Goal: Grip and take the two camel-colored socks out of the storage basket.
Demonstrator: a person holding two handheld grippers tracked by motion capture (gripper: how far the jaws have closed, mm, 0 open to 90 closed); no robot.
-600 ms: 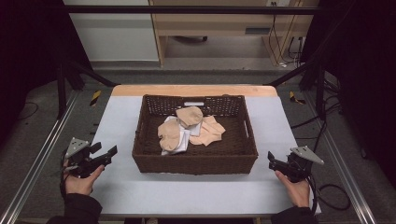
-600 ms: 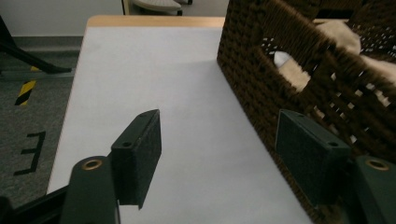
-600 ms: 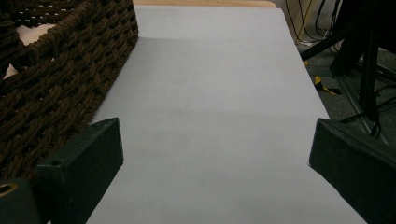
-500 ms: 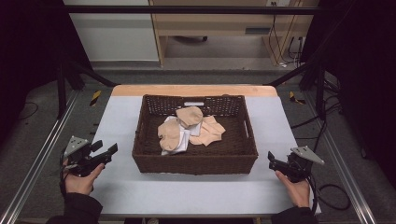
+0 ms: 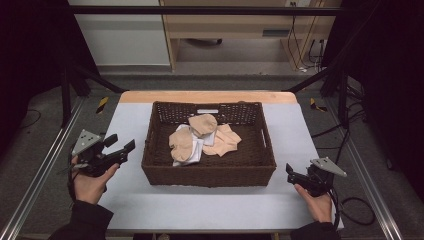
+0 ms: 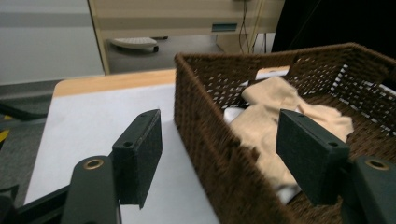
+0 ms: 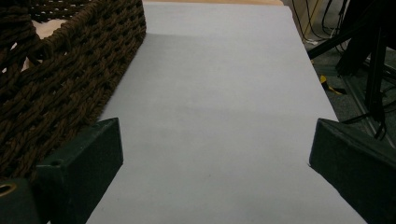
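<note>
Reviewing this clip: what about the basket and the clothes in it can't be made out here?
- High view: how many beige pieces and what the white cloth is; they overlap in a heap.
- Left gripper view: the basket near wall and the black jaws cover the lower clothes.
- Right gripper view: the basket's inside is cut off by the left edge.

In the high view, the near wall of the wicker basket [image 5: 208, 175] hides the floor behind it, and the beige cloths [image 5: 202, 137] cover most of the white cloth [image 5: 192, 154]. In the right gripper view, the picture's left edge cuts off the basket.
</note>
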